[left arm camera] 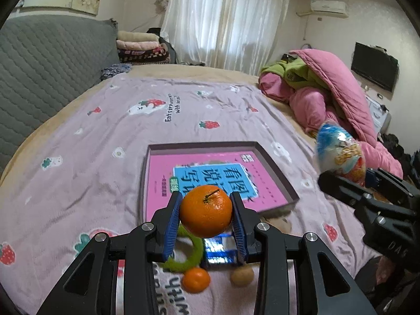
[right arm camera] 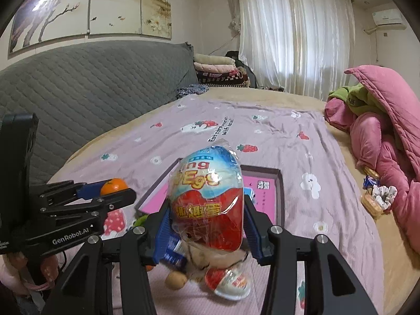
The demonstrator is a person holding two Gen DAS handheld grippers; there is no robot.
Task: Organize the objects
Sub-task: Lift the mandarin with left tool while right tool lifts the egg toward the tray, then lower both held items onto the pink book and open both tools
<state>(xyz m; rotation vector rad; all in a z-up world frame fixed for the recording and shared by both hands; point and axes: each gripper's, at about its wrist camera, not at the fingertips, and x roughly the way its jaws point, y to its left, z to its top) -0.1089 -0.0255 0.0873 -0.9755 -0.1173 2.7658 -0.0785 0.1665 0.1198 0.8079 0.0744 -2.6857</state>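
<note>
The left gripper (left arm camera: 206,211) is closed on an orange (left arm camera: 206,211), held up off the bed (left arm camera: 78,136). The right gripper (right arm camera: 207,225) is closed on a toy egg (right arm camera: 206,199) in clear wrap, its long axis standing up, pointed end on top.

The box (left arm camera: 273,169) lies on the bed straight ahead and lower down, a bit farther away than both grippers. A pink book (left arm camera: 162,178) lies flat inside it. The orange hangs over the near edge of the box, so the left gripper looks nearer to it. The egg is to the right of the orange.

More things lie on the bed under the grippers: a small orange (left arm camera: 196,279), a green ring (left arm camera: 189,252) and a brown ball (left arm camera: 242,275).
</note>
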